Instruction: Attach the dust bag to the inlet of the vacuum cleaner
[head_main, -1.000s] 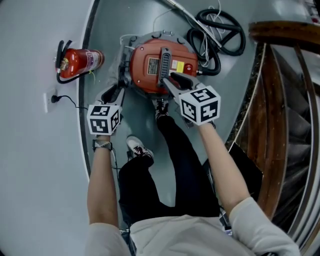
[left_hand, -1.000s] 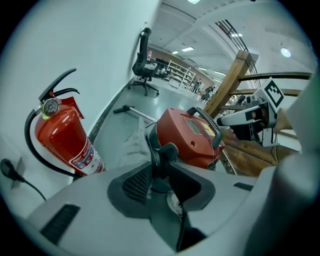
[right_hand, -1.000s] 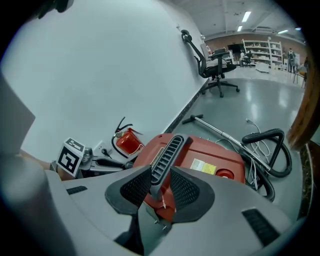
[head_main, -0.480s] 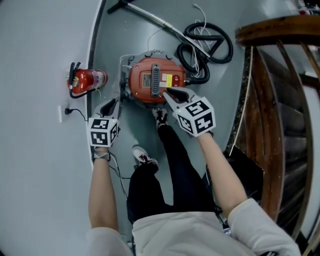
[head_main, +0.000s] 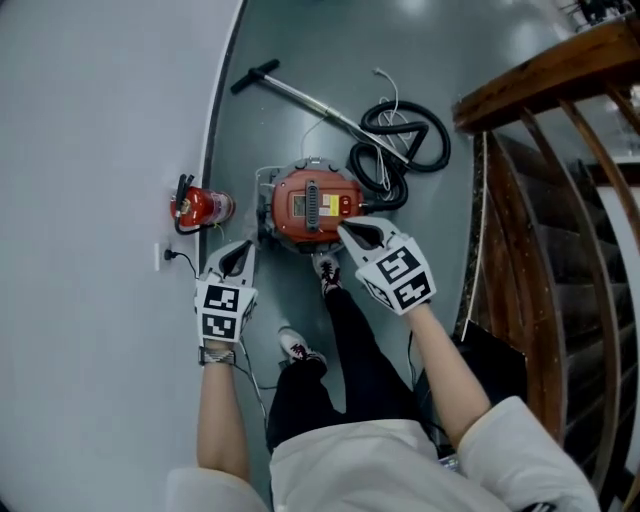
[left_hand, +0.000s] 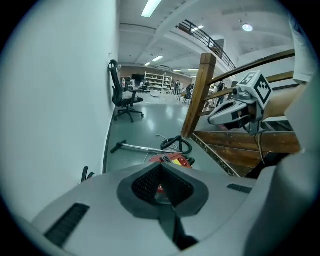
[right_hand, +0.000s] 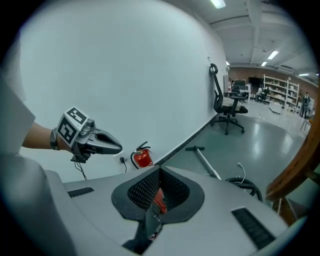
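The red vacuum cleaner (head_main: 312, 203) stands on the grey floor with its lid on; its black hose (head_main: 400, 150) is coiled behind it. No dust bag shows in any view. My left gripper (head_main: 243, 250) hangs in the air to the left of the vacuum, jaws shut and empty. My right gripper (head_main: 347, 230) hovers just to the vacuum's right, also shut with nothing in it. In the left gripper view the vacuum cleaner (left_hand: 171, 160) lies far below the shut jaws. In the right gripper view a red sliver of it (right_hand: 159, 201) shows between the pads.
A red fire extinguisher (head_main: 200, 207) stands by the white wall, beside a wall socket (head_main: 162, 257) with a plug. The metal wand (head_main: 300, 95) lies on the floor behind the vacuum. A wooden stair railing (head_main: 540, 70) runs along the right. The person's legs and shoes (head_main: 326, 270) are below the grippers.
Both grippers have risen well above the vacuum and their jaws have closed from wide open. The vacuum looks smaller and farther away as the head camera rose.
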